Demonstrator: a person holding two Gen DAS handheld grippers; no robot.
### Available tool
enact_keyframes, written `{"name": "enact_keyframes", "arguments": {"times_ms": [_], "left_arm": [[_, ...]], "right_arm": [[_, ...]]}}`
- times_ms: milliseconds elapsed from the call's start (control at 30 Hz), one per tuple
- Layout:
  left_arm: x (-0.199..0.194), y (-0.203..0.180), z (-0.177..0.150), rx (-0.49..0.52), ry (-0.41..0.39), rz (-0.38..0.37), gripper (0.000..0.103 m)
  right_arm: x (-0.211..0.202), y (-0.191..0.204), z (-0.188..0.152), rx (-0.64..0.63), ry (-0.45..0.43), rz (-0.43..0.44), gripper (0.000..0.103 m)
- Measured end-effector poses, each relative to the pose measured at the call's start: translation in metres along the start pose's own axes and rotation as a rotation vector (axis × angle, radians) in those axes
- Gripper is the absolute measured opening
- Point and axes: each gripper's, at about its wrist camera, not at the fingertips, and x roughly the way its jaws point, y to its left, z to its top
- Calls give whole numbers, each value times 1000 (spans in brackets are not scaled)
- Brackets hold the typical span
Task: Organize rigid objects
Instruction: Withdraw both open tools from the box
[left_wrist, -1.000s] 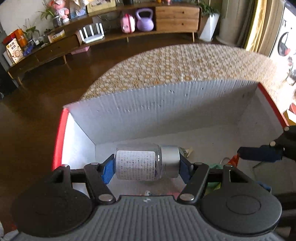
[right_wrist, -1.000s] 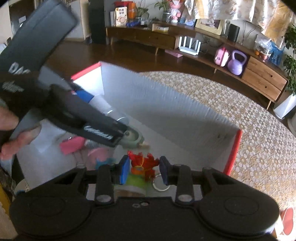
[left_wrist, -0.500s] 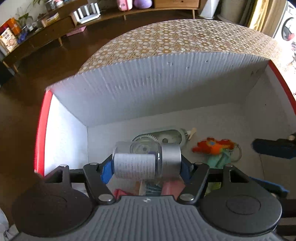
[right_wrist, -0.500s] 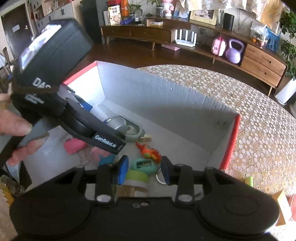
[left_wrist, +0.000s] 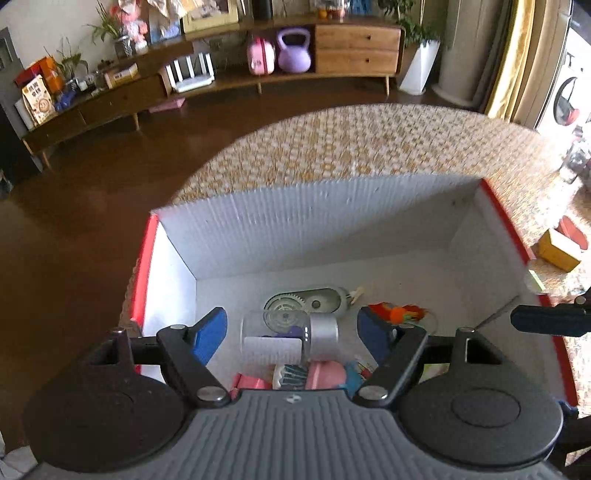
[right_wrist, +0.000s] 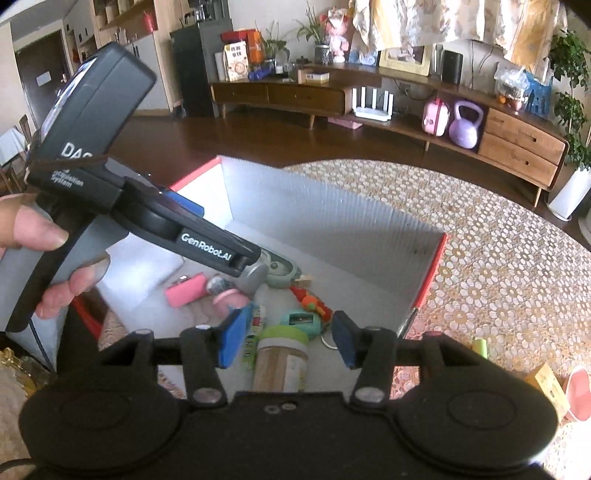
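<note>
The left gripper (left_wrist: 291, 334) is hovering over the left part of a white box (left_wrist: 295, 229) with red rims, which is sitting on a bench (left_wrist: 351, 147) under a patterned cloth. Its jaws are standing wide apart, gripping nothing. Between and below the blue pads (left_wrist: 208, 332), a clear jar (left_wrist: 288, 338) with a silver cap and a white label is lying on its side in the box, its cap pointing right, clear of both pads. It is resting on or against a pile of small things: a pink case (left_wrist: 251, 380) and a pink round item (left_wrist: 327, 373) are showing just below it, and a grey-green tape dispenser (left_wrist: 310, 301) is lying just behind it. To the right of the dispenser, an orange and red toy (left_wrist: 399, 312) is lying on the box floor.

In the right wrist view, a hand (right_wrist: 40, 258) is holding the left gripper's handle at the left, over the box. The right gripper (right_wrist: 286, 339) is hovering over the near right part of the box, jaws apart and holding nothing. Below them, a bottle with a green lid (right_wrist: 282, 354) is lying in the box, beside a teal sharpener-like item (right_wrist: 301, 321). Outside the box, to the right, a yellow carton (right_wrist: 546, 384) is lying on the bench.
</note>
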Motion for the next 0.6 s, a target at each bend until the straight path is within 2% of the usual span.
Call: {"name": "enact_keyframes", "arguments": {"times_ms": [333, 400, 533, 600], "left_arm": [[-61, -9, -12, -40, -103, -43, 78], [-71, -12, -15, -40, -124, -57, 84], [-89, -21, -22, -45, -158, -77, 85], [-96, -26, -26, -43, -171, -81, 85]], "right_arm": [[-49, 7, -7, 30, -83, 26, 69], [-59, 7, -11, 36, -101, 25, 76], [-77, 5, -19, 59, -129, 36, 80], [-85, 4, -23, 72, -143, 34, 85]]}}
